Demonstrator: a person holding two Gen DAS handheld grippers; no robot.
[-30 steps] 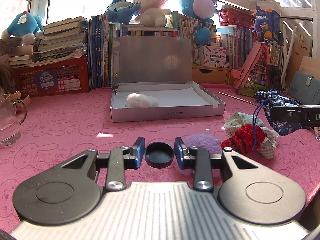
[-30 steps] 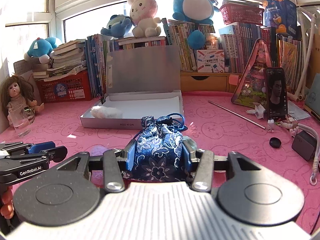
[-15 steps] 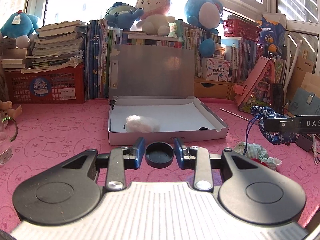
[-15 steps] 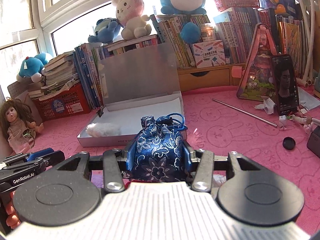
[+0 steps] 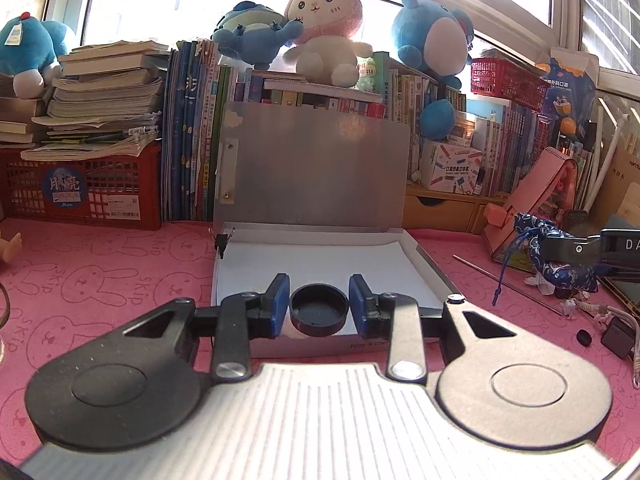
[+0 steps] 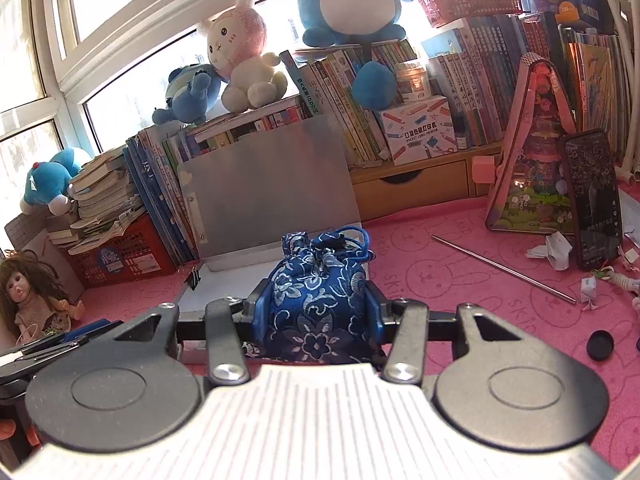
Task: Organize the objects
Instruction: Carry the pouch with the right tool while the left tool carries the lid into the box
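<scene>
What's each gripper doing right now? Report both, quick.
Left gripper: shut on the black cap.
Right gripper: shut on the blue pouch.

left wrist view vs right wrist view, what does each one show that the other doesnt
Only the left wrist view shows the left gripper shut on a black cap.

Only the right wrist view shows the doll, the phone and the right gripper head-on.

Both show the blue pouch the right gripper is shut on, the open white box, the metal rod and the plush rabbit.
</scene>
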